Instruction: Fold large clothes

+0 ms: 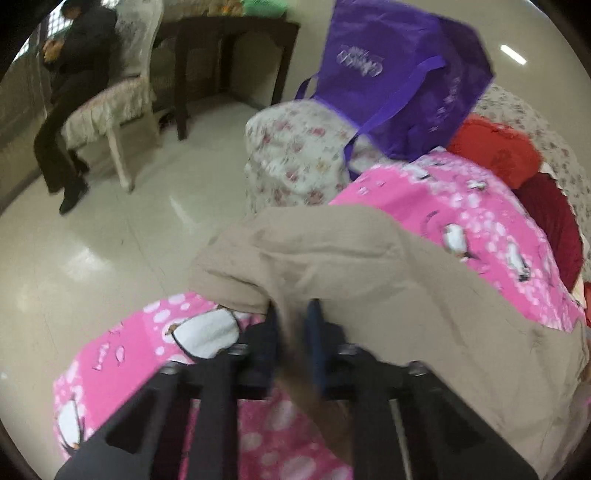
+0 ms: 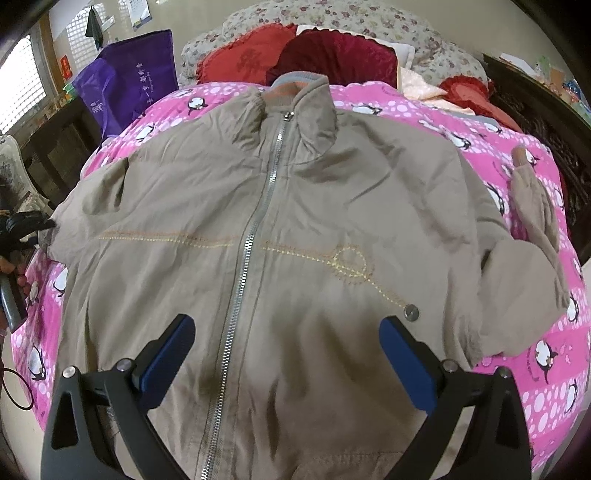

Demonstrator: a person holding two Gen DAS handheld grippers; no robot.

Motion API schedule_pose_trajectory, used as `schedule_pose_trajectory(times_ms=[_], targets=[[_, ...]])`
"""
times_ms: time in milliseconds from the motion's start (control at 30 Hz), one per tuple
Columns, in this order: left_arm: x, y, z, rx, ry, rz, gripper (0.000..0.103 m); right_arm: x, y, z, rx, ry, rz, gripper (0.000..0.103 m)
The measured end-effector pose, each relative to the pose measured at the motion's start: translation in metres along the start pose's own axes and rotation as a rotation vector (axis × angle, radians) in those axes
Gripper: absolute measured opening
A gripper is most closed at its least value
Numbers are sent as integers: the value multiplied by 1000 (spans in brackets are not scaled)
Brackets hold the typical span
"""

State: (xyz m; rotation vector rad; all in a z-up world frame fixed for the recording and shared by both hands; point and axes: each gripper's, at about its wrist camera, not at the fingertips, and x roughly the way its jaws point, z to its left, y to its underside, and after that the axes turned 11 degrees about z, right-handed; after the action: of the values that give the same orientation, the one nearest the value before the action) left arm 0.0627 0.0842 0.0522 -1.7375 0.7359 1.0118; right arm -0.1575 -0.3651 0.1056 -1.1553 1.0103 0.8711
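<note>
A tan zip-up jacket (image 2: pixel 295 229) lies front up on a pink penguin-print bedspread (image 2: pixel 517 369), zipper closed, collar at the far end. Its right sleeve (image 2: pixel 532 229) is bent back on itself. My right gripper (image 2: pixel 288 336) is open, hovering above the jacket's lower front, one finger on each side of the zipper. My left gripper (image 1: pixel 295 314) is shut on the jacket's left sleeve (image 1: pixel 332 258) at the bed's left edge; it also shows at the left edge of the right wrist view (image 2: pixel 48 225).
A purple tote bag (image 1: pixel 399 74) stands at the bed's far left corner. Red cushions (image 2: pixel 295 55) and a floral quilt (image 2: pixel 369 18) lie at the head. A floral-covered seat (image 1: pixel 295 151), a dark table (image 1: pixel 229 48) and a seated person (image 1: pixel 74 92) are on the floor side.
</note>
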Motion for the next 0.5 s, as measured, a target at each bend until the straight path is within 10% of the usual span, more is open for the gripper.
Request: schedule_pose_trajectory(times_ms=[300, 500], targets=[[-126, 51, -121, 402, 227, -211, 0, -8, 3, -16, 35, -1, -17, 102], [-135, 123, -213, 638, 378, -93, 0, -17, 9, -39, 107, 18, -26, 102]])
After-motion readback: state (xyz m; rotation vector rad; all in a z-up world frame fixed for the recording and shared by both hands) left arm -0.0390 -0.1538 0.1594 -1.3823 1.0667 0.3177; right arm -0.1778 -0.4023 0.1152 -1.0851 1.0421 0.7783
